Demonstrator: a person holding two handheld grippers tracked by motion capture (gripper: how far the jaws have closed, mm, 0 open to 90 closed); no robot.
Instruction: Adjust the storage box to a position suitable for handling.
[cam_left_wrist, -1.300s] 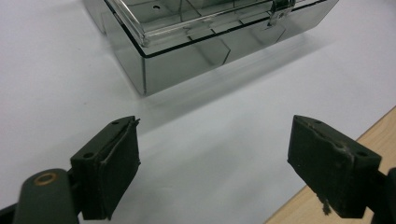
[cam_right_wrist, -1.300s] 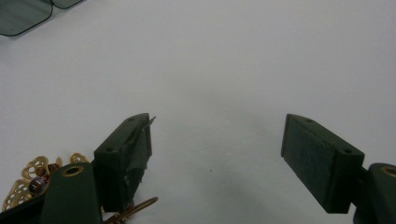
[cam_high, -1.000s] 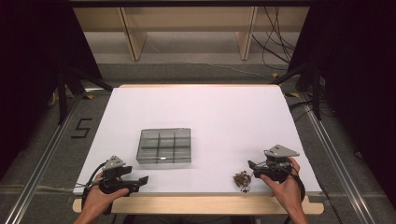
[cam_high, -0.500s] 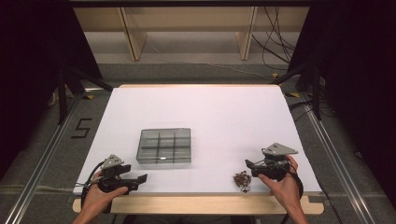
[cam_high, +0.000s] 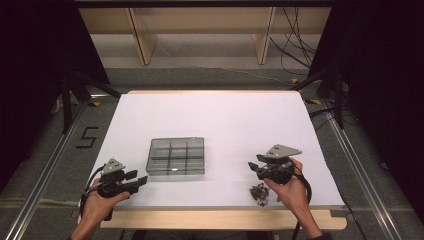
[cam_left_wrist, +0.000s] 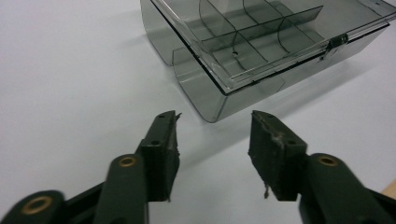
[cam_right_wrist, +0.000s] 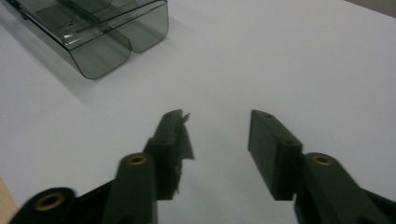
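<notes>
A smoky clear compartment box (cam_high: 176, 156) lies with its lid down on the white table (cam_high: 215, 115), near the front. My left gripper (cam_high: 141, 179) rests at the front left, pointing at the box's near corner (cam_left_wrist: 219, 100), a short gap away. Its jaws have just been closing and stand half open with nothing between them (cam_left_wrist: 215, 128). At the front right, my right gripper (cam_high: 253, 167) hovers just above a small heap of brown bits (cam_high: 259, 192). Its jaws have also just been closing, and only bare table lies between them (cam_right_wrist: 215, 128). The box (cam_right_wrist: 100, 35) sits off to its upper left.
The table's wooden front edge (cam_high: 215, 219) runs just behind both hands. Metal rails (cam_high: 45, 175) flank the table on the floor. Wooden shelf legs (cam_high: 142, 37) and loose cables (cam_high: 295, 50) lie beyond the far edge.
Both grippers' jaws have narrowed. The right gripper has shifted a little left and away from the front edge, rising off the brown heap. The left hand has stayed put.
</notes>
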